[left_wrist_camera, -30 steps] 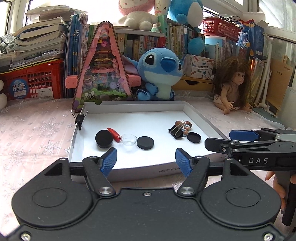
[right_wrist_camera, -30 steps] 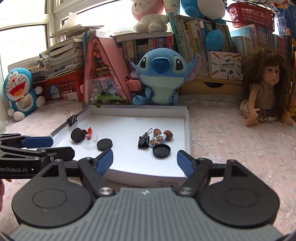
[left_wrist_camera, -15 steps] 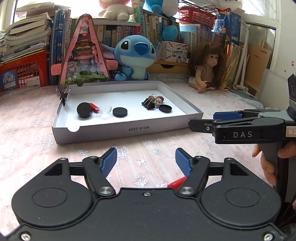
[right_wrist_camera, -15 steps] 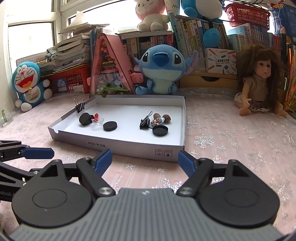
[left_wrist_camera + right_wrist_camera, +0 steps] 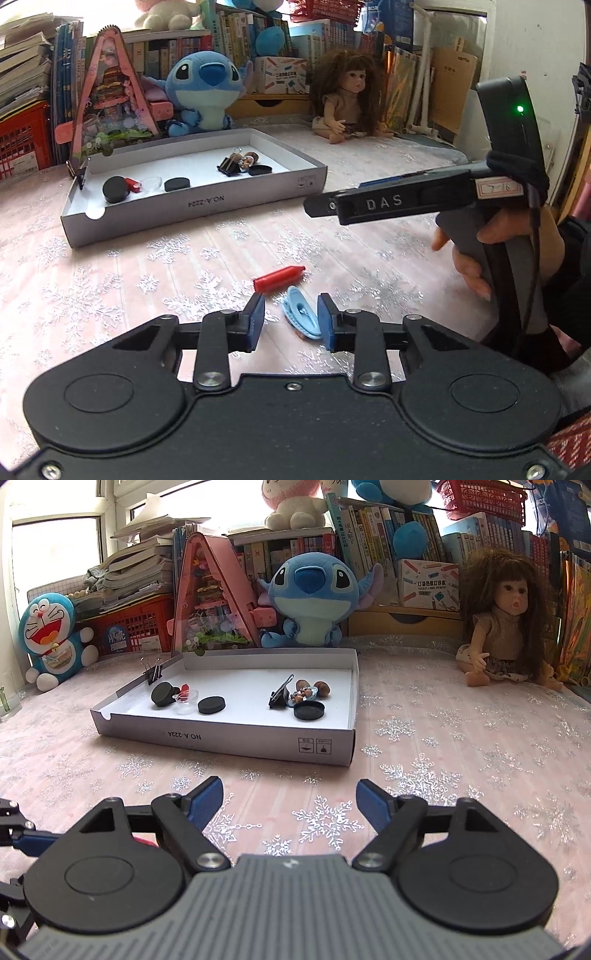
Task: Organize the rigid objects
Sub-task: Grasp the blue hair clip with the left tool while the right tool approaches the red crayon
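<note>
While your left gripper [image 5: 290, 319] hangs low over the pink cloth [image 5: 110, 280], a light-blue clip [image 5: 300, 314] lies between its blue pads [image 5: 255, 316]. The jaws have just been closing and now stand narrow; the right pad looks to touch the clip, the left pad shows a gap, so no firm grip can be told. The clip's long axis runs from far-left to near-right, its narrower end away from you. Just beyond it a red crayon [image 5: 279, 278] lies nearly crosswise, its point to the right and slightly away.

Your right gripper [image 5: 290, 805] is wide open over bare cloth, with nothing between the fingers.

Only the left view shows the clip, all of the crayon, and your hand [image 5: 476, 258] on the right gripper's handle. The right view shows the tray [image 5: 221, 734] more squarely: black discs [image 5: 211, 705], a binder clip [image 5: 279, 696] and small nuts [image 5: 306, 686] inside, another clip on its far-left rim. A Doraemon plush [image 5: 51, 638] shows there alone.
</note>
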Tool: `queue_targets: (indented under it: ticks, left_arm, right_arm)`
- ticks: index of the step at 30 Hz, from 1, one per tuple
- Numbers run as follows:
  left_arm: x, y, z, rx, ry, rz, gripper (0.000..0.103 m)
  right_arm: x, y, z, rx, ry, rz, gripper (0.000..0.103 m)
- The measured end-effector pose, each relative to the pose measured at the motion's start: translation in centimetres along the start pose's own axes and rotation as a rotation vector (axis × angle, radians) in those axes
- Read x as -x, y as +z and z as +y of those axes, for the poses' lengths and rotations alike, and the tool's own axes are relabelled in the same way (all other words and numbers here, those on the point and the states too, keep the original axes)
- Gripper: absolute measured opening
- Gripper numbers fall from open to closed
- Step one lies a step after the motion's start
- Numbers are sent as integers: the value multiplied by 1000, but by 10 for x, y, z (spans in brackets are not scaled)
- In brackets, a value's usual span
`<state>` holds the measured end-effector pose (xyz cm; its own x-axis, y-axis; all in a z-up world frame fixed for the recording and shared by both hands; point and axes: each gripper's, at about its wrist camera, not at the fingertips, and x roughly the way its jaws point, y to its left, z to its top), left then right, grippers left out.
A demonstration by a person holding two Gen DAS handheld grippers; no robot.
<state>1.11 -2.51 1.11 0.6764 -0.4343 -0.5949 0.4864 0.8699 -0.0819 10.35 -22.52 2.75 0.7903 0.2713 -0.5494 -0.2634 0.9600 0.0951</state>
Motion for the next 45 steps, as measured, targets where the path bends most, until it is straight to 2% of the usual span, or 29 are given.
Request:
queue_targets:
  ticks: [4, 10, 20, 24, 29, 33, 41, 45]
  left_arm:
    - [1, -4, -5, -9, -22, 10, 23]
    - [1, -3, 1, 1, 11, 11, 14]
    - [5, -2, 35, 62, 135, 17, 14]
    - [5, 0, 45, 83, 162, 18, 17]
    - [7, -2, 50, 88, 185, 15, 19]
    - [6, -2, 54, 108, 209, 14, 22]
    - [6, -3, 58, 127, 232, 4, 27]
    - [8, -3, 54, 134, 220, -18, 40]
  right_arm:
    - [-1, -5, 2, -5, 7, 12, 87]
    - [-3, -11, 5, -4, 17, 33, 87]
    - [2, -15, 11, -8, 55, 41, 87]
    - [10, -15, 17, 10, 128, 51, 87]
    - [16, -18, 38, 123, 200, 82, 87]
    - [16, -21, 48, 185, 146, 83, 87]
    - [9, -18, 32, 102, 46, 94, 87]
    - [7, -17, 28, 67, 15, 103, 87]
